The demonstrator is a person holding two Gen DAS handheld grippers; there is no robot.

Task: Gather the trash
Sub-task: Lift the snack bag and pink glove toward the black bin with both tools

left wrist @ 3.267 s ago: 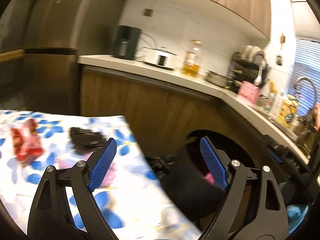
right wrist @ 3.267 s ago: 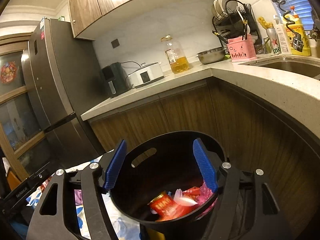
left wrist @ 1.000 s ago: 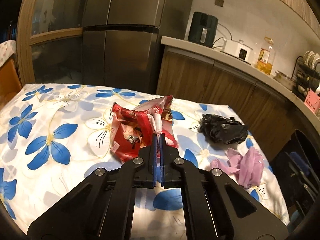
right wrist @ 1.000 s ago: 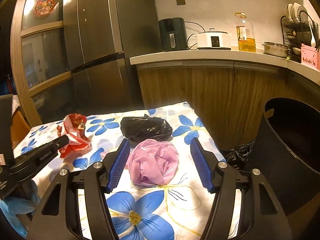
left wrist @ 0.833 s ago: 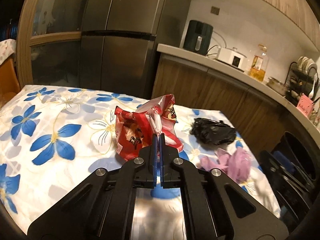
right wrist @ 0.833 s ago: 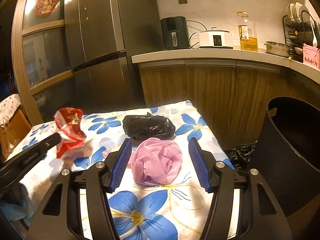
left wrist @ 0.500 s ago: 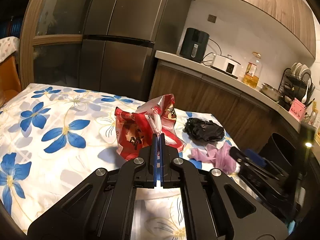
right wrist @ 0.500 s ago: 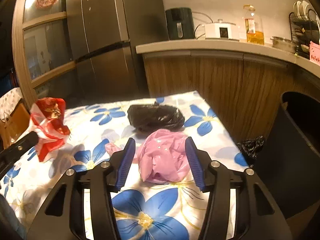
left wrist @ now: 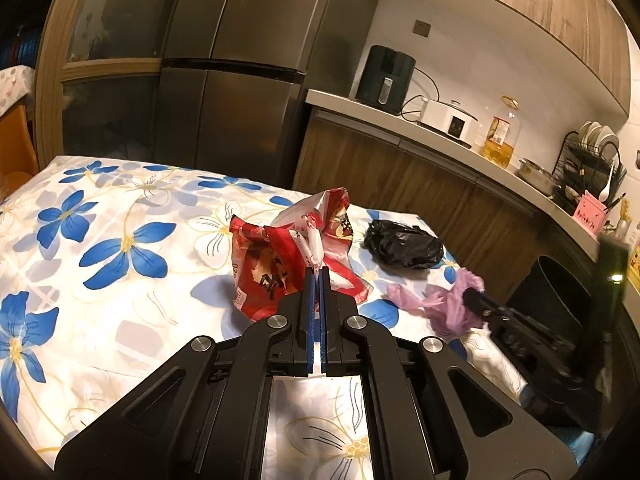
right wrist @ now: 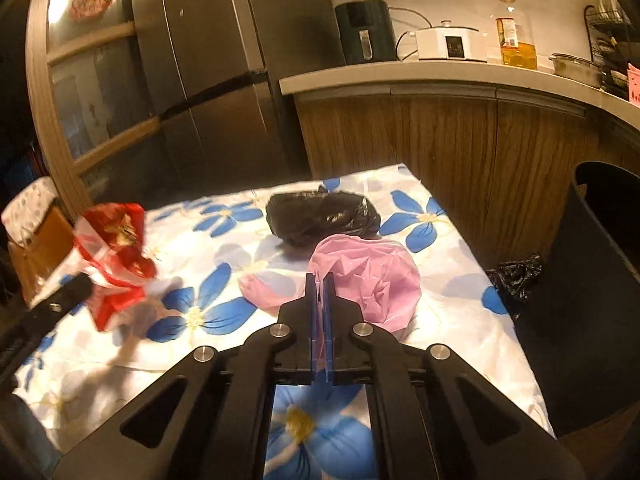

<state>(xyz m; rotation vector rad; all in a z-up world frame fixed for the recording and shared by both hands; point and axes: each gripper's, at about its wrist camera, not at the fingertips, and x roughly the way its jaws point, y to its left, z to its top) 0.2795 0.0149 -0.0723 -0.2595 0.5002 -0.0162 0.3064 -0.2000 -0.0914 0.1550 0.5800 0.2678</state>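
On the flowered counter point(left wrist: 120, 208) lie three pieces of trash. Near the middle, the left tongs point(left wrist: 318, 276) are clenched on a white twist of the red snack bag point(left wrist: 280, 260), which hangs a little above the cloth. To the right, the right tongs point(right wrist: 320, 280) are squeezed tight on the near edge of the pink plastic bag point(right wrist: 372, 276), with a thin bit of pink pinched between the blue pads point(right wrist: 329, 312). Just behind the pink bag sits the black plastic bag point(right wrist: 320, 216), lying loose and touching nothing but the cloth.

Off the right side of the counter stands the black trash bin point(right wrist: 592, 280), low and dark, with its mouth open. A small crumpled black bag point(right wrist: 516, 272) lies on the floor between the bin and the counter. Far behind are a tall gray fridge point(left wrist: 248, 64), wooden cupboards point(right wrist: 440, 140) and a kitchen worktop point(right wrist: 400, 74) with a dark air fryer point(left wrist: 386, 74), a white cooker point(left wrist: 450, 118) and an oil bottle point(left wrist: 500, 132).
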